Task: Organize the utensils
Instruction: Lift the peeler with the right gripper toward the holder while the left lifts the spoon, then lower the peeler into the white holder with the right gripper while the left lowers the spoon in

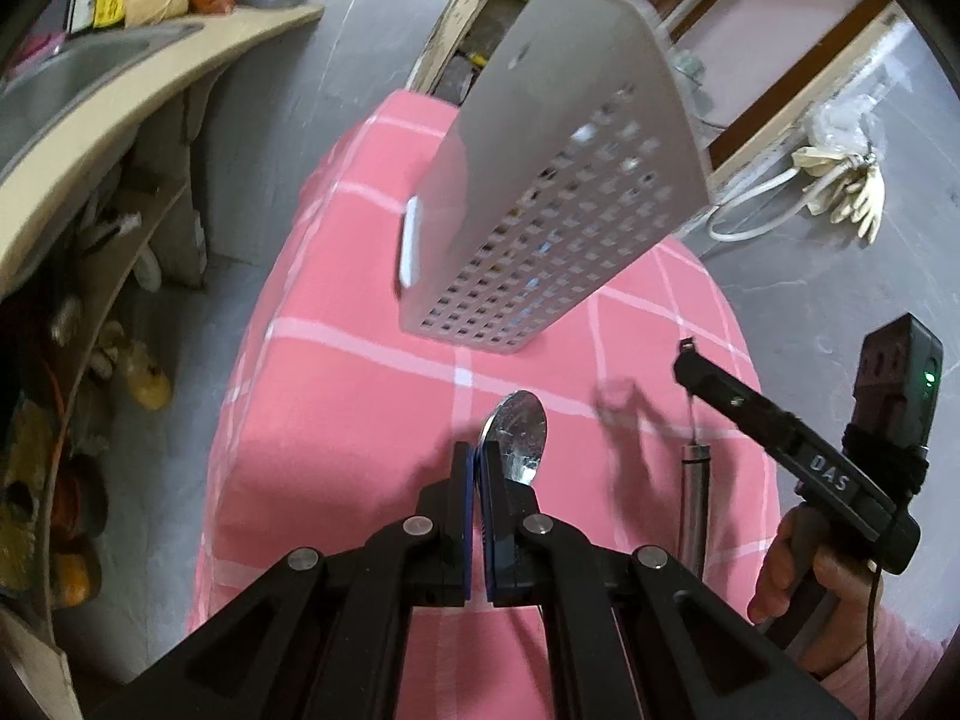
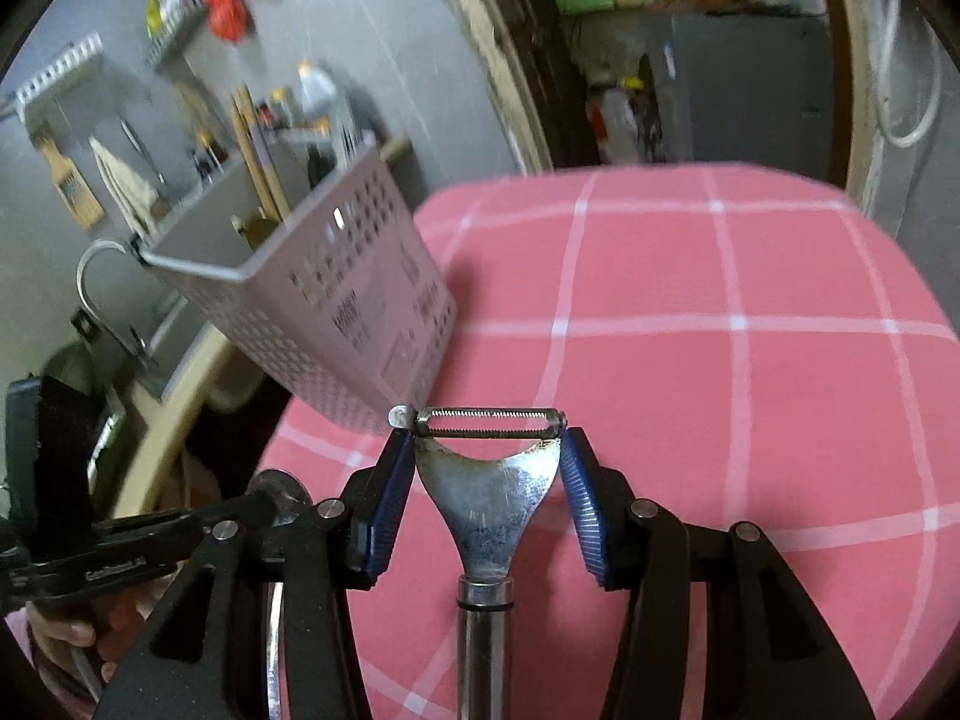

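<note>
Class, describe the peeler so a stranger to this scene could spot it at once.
Find the pink checked cloth and the grey perforated utensil holder standing on it. Nearer the camera, the right gripper holds the peeler: a Y-shaped steel head with a serrated crossways blade, unlike the round-bowled spoon.

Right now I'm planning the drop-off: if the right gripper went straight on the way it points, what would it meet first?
Probably the pink checked tablecloth; the right gripper, shut on the peeler, has the grey utensil holder off to its left. Depth is unclear.

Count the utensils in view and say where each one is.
2. A spoon is clamped in the left claw. A peeler sits between the right claw's pads. More may be hidden inside the holder.
</note>
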Demonstrator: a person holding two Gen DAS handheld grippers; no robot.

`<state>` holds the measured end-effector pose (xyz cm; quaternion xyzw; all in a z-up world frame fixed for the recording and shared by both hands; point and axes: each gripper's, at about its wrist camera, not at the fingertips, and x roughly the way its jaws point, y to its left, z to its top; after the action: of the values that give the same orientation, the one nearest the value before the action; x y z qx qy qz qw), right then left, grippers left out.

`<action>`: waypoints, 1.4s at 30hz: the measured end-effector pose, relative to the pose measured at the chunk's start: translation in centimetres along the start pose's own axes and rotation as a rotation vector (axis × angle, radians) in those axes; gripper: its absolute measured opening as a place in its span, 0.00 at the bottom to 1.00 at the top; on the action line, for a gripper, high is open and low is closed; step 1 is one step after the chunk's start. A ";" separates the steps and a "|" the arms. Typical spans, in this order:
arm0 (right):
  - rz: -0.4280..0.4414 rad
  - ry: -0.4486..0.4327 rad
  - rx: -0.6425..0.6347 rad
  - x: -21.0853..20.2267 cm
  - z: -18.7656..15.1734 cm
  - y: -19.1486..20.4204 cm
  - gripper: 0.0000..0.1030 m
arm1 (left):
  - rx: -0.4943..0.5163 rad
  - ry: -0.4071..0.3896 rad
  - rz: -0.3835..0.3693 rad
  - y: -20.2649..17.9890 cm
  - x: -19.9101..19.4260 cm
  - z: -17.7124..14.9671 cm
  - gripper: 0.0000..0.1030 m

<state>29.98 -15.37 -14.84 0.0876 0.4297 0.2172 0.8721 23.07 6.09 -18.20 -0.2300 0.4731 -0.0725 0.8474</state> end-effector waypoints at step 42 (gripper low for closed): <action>0.341 -0.665 -0.153 -9.0 15.4 6.8 0.44 | 0.219 -0.673 0.171 -9.8 -12.1 14.0 0.03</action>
<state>35.19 -12.93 3.35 0.1583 0.0848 0.3506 0.9192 29.15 6.05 1.89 -0.1084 0.1744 0.0279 0.9783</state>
